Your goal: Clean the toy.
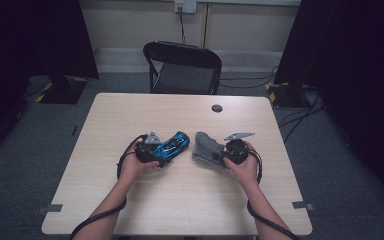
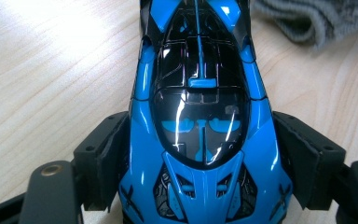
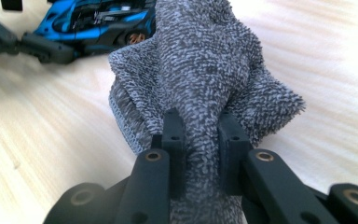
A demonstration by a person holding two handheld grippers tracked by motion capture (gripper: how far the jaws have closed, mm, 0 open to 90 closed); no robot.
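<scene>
A blue and black toy car (image 1: pixel 173 145) lies on the wooden table (image 1: pixel 130 115) near its middle. My left gripper (image 1: pixel 160 157) is shut on the car (image 2: pixel 200 116), its black pads (image 2: pixel 109 154) pressed against both sides of the body. Just right of the car sits a grey towel cloth (image 1: pixel 206 147). My right gripper (image 1: pixel 220 156) is shut on a bunched fold of that cloth (image 3: pixel 205 74), its pads (image 3: pixel 173 140) squeezing the fabric between them. The car (image 3: pixel 98 21) shows beyond the cloth at the upper left of the right gripper view.
A black folding chair (image 1: pixel 182 67) stands behind the table's far edge. A round dark cable hole (image 1: pixel 217 108) sits near the far edge. Cables trail from both grippers along the forearms. Dark curtains stand at both sides of the room.
</scene>
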